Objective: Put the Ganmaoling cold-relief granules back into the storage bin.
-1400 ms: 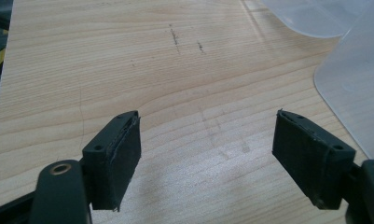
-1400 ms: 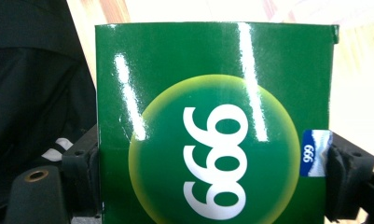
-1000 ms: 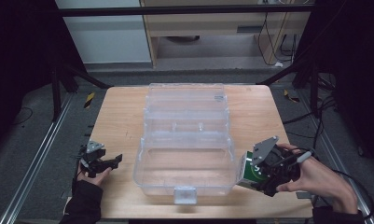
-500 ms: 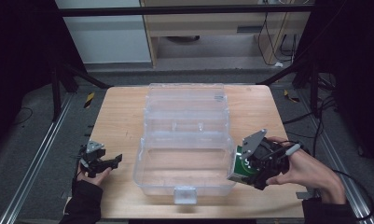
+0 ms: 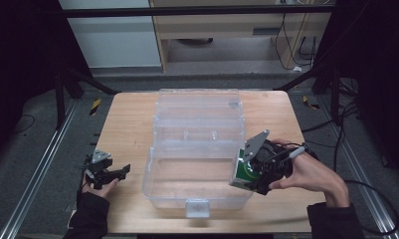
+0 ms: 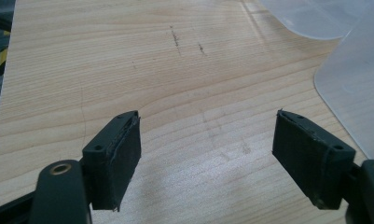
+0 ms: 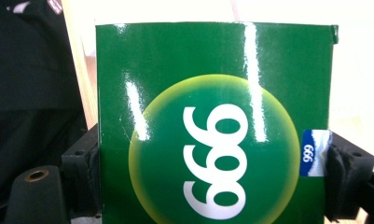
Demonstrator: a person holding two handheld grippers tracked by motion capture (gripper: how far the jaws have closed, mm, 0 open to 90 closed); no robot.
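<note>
Holding the green box (image 7: 212,126) squarely between its jaws, your right gripper (image 5: 251,172) has travelled inward from the table's right side over the last second and now sits against the right wall of the clear plastic storage bin (image 5: 197,149). That shift suggests a placement into the bin is under way; the box is not yet over the rim. The box face, printed "999", lies directly ahead of this gripper. Your left gripper (image 6: 205,154) has stayed put on the wooden table (image 6: 128,60), jaws wide apart and empty, the bin just ahead to its right.
</note>
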